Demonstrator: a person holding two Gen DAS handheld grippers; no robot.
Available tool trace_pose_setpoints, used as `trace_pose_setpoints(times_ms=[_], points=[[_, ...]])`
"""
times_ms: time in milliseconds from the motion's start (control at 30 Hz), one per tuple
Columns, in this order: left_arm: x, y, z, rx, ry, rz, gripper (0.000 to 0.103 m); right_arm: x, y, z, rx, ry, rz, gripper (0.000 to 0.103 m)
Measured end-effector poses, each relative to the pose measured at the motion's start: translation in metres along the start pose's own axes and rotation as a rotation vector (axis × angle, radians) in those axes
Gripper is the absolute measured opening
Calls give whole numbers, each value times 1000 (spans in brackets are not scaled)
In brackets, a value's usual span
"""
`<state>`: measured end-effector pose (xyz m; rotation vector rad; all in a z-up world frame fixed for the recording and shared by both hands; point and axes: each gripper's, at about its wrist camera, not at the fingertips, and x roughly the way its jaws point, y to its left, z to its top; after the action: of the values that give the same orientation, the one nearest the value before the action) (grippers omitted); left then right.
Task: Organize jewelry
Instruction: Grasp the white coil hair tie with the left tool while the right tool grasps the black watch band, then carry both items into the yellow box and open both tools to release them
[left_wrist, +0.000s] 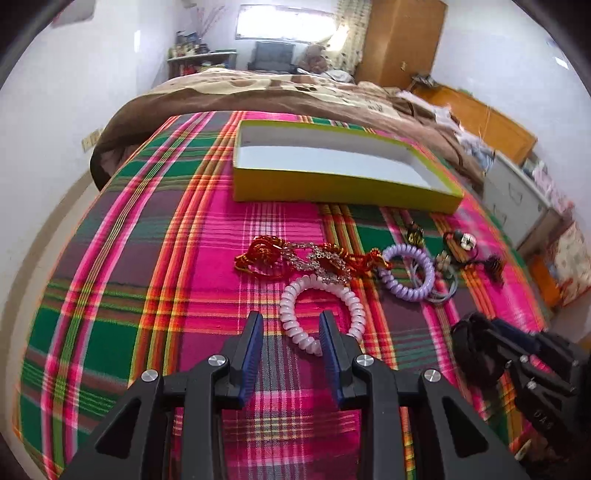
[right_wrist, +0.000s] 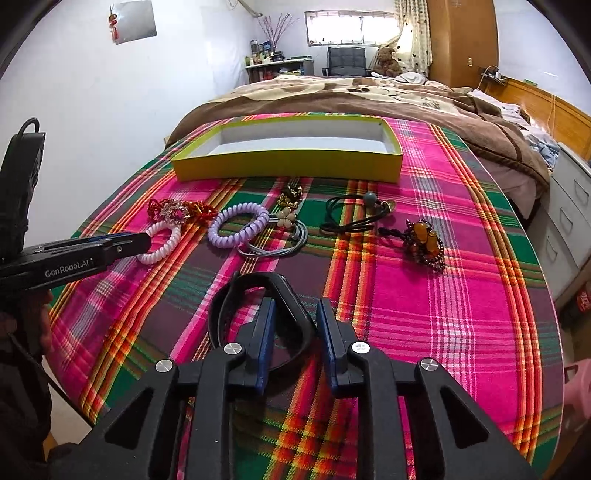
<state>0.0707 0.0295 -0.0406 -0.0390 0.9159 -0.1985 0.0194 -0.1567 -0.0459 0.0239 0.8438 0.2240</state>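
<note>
Only from the right wrist, 1 amber beaded ornament (right_wrist: 424, 242) beside the black cord (right_wrist: 352, 218).

Glossy plastic coil bracelet (left_wrist: 320, 313) on woven plaid cloth (left_wrist: 155, 258).

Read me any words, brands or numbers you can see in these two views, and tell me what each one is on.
"GenRobot.AI": white print along the side of the left gripper, seen from the right wrist view.
Pale raised marks on the right gripper body in the left wrist view: too blurred to read.
Red object at the right edge of the right wrist view: lettering too small to read.
Nothing else is legible.
</note>
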Motion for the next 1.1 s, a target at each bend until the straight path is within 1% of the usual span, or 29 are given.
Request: trace_pose_setpoints(times_ms=[100,200,267,300,333,367,467,600,667,933,1100], points=[[2,-1,2,13,5,5,31,2,0,1,-6,9,5,23],[4,-7,3,36,8,35,29,3,0,2,-10,15,7,23],[5,-9,2,48,4,45,21,4,1,3,-15,16,0,23],[5,-10,2,53,2,52,14,4,1,3,-14,16,-1,23],[4,-9,2,54,2,54,10,5,1,4,-13,15,0,21],[4,-9,1,54,2,48,9,5,1,4,-11,14,3,18],[3,-7,0,54,-3,46,9,5,-1,4,3,11,6,15],[1,-6,-1,56,-5,49,9,5,-2,4,11,10,7,15],[-3,-8,-2,61,-11,40,9,4,-2,4,16,4,4,13],[-18,-8,-1,58,-46,17,9,-4,-7,7,39,-25,3,13],[-28,-6,4,51,-70,6,9,-10,-10,12,58,-44,-2,13]])
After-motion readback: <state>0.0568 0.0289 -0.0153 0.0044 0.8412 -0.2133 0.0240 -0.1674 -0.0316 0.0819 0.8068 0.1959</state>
